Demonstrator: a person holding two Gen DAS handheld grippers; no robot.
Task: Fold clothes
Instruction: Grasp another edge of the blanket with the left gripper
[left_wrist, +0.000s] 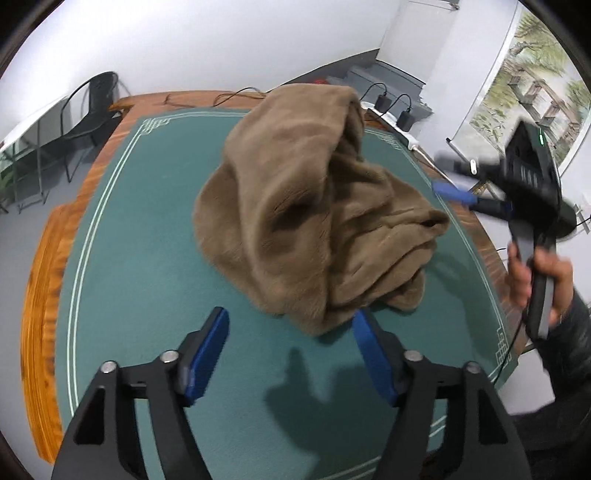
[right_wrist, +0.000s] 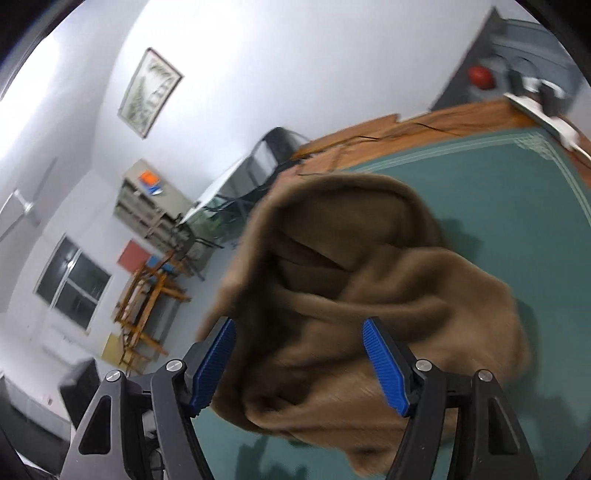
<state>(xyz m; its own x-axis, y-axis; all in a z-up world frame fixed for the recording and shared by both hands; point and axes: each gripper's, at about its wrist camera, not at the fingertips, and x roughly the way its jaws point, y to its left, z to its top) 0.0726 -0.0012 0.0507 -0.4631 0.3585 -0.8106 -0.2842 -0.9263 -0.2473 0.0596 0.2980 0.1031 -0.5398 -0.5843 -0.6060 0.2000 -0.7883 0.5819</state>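
Left gripper (left_wrist: 290, 354): jaws wide, nothing between them, hovering just short of the near edge of the brown fleece garment (left_wrist: 314, 206). Garment sits in a rumpled heap mid-table on the green table mat (left_wrist: 147, 258), not flat, no fold made yet. Looks soft, thick, floppy, light; should drape and bunch, not slip. Best hold is probably a hem or corner at the near edge, but edges are hard to pick out. Right gripper (right_wrist: 299, 363): jaws wide too, empty, over the heap's near side; frame blurred.
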